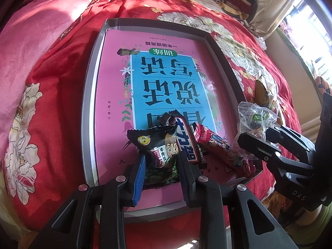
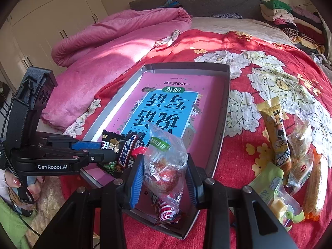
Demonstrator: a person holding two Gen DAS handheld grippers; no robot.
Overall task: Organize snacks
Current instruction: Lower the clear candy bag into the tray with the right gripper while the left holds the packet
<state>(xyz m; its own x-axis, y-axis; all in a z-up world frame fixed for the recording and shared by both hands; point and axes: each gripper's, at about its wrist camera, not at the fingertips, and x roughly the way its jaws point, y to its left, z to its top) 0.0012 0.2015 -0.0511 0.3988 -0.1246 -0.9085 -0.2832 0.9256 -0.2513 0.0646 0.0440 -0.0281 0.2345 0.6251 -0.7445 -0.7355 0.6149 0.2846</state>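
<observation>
On a bed covered by a red flowered quilt (image 2: 244, 47), a shallow grey tray (image 1: 91, 95) holds a pink and blue book (image 1: 166, 78) that lines its floor. The left gripper (image 1: 160, 166) reaches over the tray's near end, its jaws clenched on a black snack packet (image 1: 164, 151) printed with a cartoon face; the packet sits low over the book's cover. Just beside it in the tray lie a dark chocolate bar (image 1: 186, 137) and a red wrapped stick (image 1: 224, 147), the three overlapping at the near end.

The right gripper (image 2: 164, 178) hangs above the tray's near right corner, its blue-padded fingers (image 2: 137, 184) grasping a clear bag (image 2: 166, 161) with a red round sweet inside. Below that bag a red swirl-patterned wrapper (image 2: 166, 212) rests on the tray floor near the rim.

To the right of the tray, on the quilt, more snacks wait in a loose heap: a yellow stick packet (image 2: 276, 128), clear-wrapped cakes (image 2: 300, 145), a pale green pouch (image 2: 269, 182) and an orange-ended roll (image 2: 315, 186). A rumpled pink blanket (image 2: 116, 35) fills the bed's left side, and folded clothes (image 2: 290, 18) are stacked by the headboard. A hand with painted nails (image 2: 12, 184) grips the left tool's handle.
</observation>
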